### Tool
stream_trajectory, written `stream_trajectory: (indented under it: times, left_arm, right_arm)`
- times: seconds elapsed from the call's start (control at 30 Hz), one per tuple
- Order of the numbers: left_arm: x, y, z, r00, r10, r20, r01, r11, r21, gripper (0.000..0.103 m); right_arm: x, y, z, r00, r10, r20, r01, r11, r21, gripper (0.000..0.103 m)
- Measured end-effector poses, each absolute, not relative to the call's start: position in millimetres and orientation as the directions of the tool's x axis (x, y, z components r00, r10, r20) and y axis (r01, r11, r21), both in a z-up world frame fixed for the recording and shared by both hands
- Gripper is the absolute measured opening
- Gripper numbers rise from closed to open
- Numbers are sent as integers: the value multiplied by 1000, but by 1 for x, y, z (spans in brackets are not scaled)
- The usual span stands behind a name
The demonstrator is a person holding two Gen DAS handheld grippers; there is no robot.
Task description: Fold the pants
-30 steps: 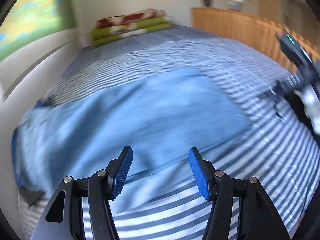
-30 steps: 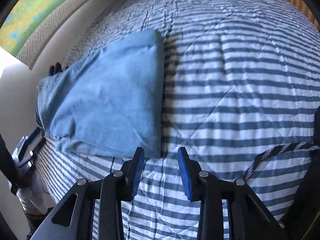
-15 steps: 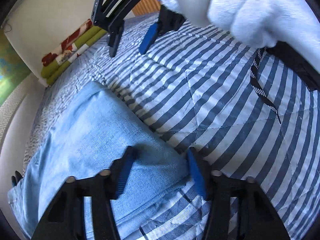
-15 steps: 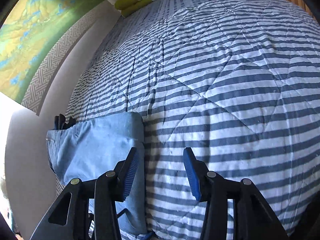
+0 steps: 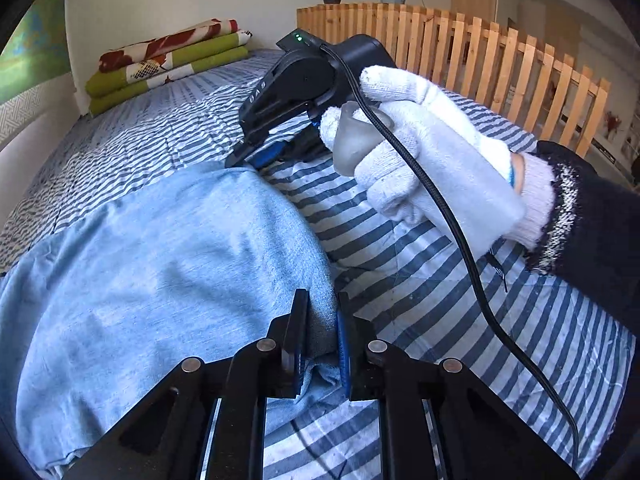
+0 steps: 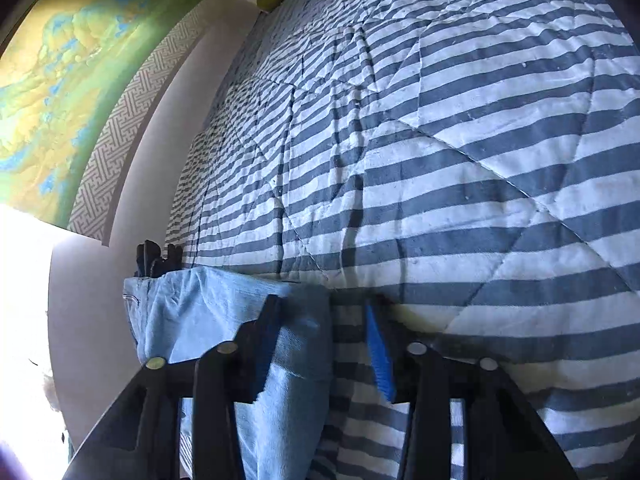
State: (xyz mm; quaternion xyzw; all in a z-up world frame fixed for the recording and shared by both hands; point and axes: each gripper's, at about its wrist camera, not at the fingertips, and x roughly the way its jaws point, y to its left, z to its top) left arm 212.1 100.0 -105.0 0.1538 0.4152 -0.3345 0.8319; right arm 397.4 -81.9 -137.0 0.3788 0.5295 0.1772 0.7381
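Pants (image 5: 160, 264) edge between closing left hand-held gripper (image 5: 320, 344) pads, on bedspread (image 5: 440, 312)

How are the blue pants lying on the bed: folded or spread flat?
Folded: the pants show a doubled edge beside the striped quilt, pinched there by the left gripper.

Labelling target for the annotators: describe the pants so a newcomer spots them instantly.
Start from the bed with the blue-and-white striped quilt. On its near part lie the pants, a folded slab of light blue denim running toward the wall. They are the only plain, unstriped cloth here, unlike the green and red blankets stacked at the far end.
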Motion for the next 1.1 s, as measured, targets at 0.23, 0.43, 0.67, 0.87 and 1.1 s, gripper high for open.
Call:
stream_trajectory:
  times: [0.23, 0.43, 0.67, 0.87, 1.1]
  left_arm:
    - [191, 103, -99, 430, -448, -784, 700, 714, -25, 8]
    - [168, 83, -109, 413, -427, -805, 751, 659, 36, 2]
    - [162, 96, -106, 344, -466, -815, 749, 660, -61, 4]
    - [137, 143, -85, 391, -433, -813, 685, 726, -57, 8]
    - [125, 262, -71, 490, -279, -826, 465, 885, -23, 22]
  right_arm:
    - [404, -74, -126, 408, 619, -671, 131, 687, 714, 8]
    - [416, -73, -127, 408, 551, -728, 170, 737, 654, 6]
    - [391, -95, -110, 439, 494, -751, 215, 753, 621, 32]
    - [324, -90, -118, 362, 524, -771, 216, 757, 617, 37]
    - [257, -59, -113, 309, 523, -794, 207, 778, 593, 41]
